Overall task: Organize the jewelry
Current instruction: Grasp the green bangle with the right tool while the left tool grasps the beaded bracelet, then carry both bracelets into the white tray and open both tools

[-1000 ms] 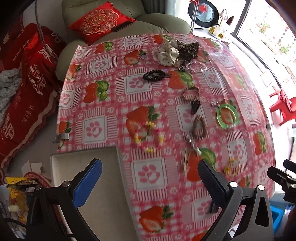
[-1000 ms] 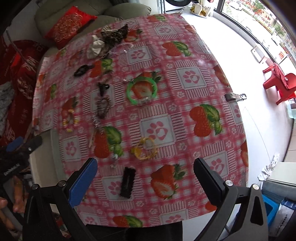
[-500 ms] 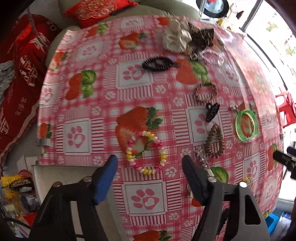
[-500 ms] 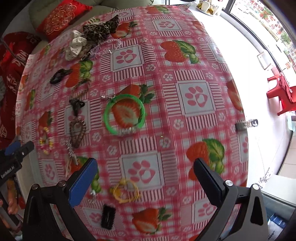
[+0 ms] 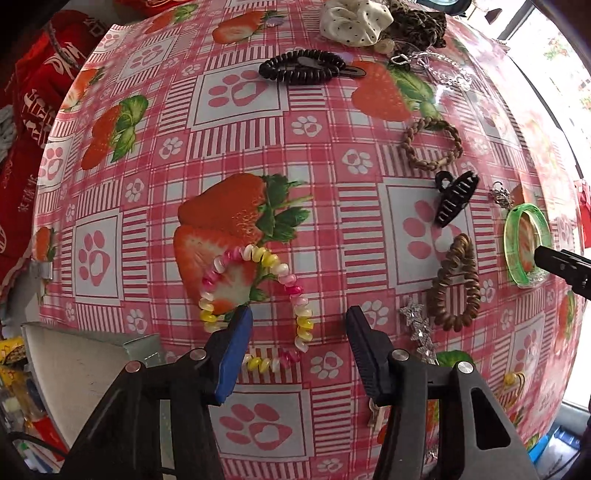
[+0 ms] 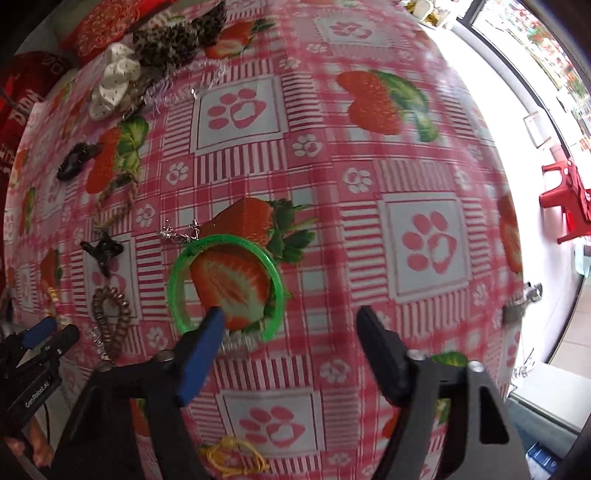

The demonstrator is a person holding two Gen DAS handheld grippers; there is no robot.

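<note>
A table is wearing a pink checked tablecloth (image 5: 236,155) printed with strawberries and paw prints. Lying on it near the middle is a pink, yellow and white coil bracelet (image 5: 258,295). Off to one side a green bangle (image 6: 225,284) is resting flat, with a brown coil hair tie (image 5: 456,284) and a black claw clip (image 5: 456,197) between them. A braided brown bracelet (image 5: 432,144) and a black coil hair tie (image 5: 301,68) are sitting farther back. A white scrunchie (image 5: 354,20) and a leopard-print scrunchie (image 5: 417,24) are lying touching at the far edge. A yellow string bracelet (image 6: 236,456) is lying near the front.
</note>
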